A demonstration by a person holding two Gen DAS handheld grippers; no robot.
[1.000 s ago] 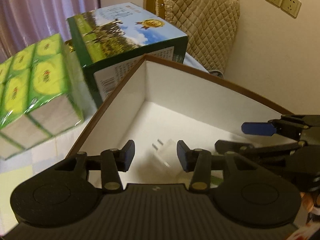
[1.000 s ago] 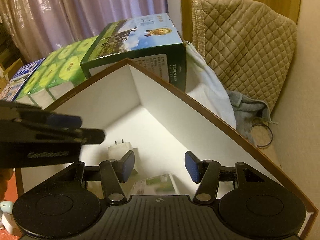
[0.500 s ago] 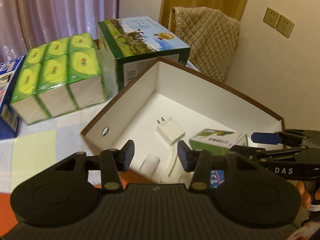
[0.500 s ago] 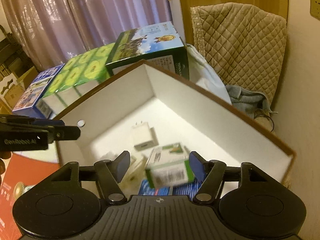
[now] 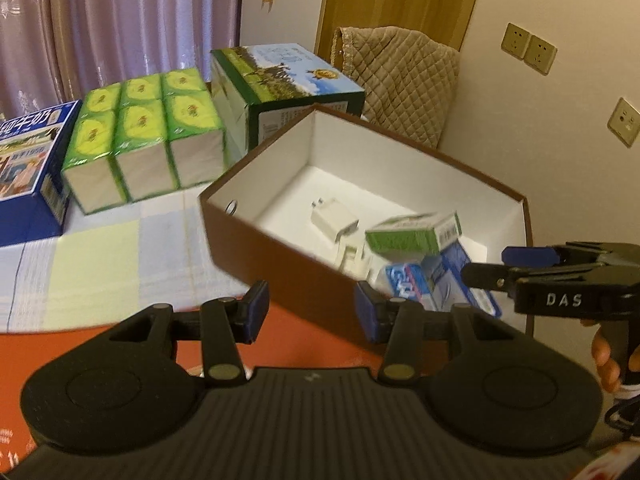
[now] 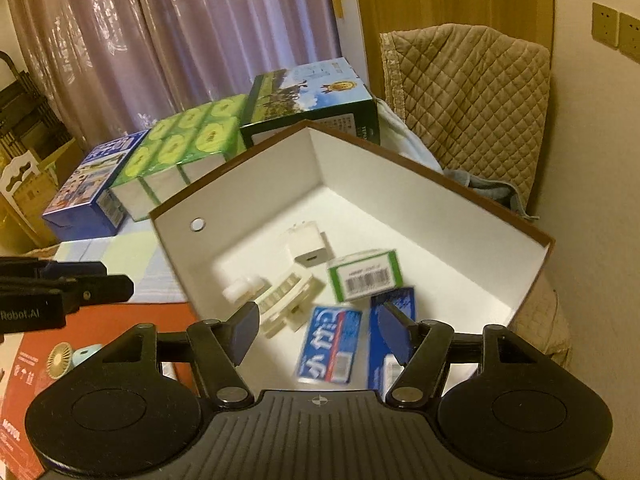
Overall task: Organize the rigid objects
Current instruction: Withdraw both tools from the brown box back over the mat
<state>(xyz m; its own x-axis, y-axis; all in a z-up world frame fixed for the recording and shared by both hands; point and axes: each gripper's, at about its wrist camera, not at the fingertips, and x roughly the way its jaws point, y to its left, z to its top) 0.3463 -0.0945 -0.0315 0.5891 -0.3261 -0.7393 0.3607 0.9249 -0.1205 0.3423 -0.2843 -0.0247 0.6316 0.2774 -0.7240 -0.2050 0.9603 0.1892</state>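
A brown box with a white inside stands on the table. Lying in it are a white charger, a small green carton, two blue cartons and a white plastic clip. My left gripper hangs open and empty above the box's near-left corner. My right gripper is open over the box's near side, with nothing between its pads. Each gripper shows in the other's view: the right gripper and the left gripper.
Behind the box sit a pack of green tissue packets, a green milk carton case and a blue case. A red fan carton lies at the near left. A quilted chair cover and the wall are at the right.
Both grippers drew back and up out of the box. The green carton dropped from between the right gripper's fingers and now rests in the box. The right jaws stand wider.
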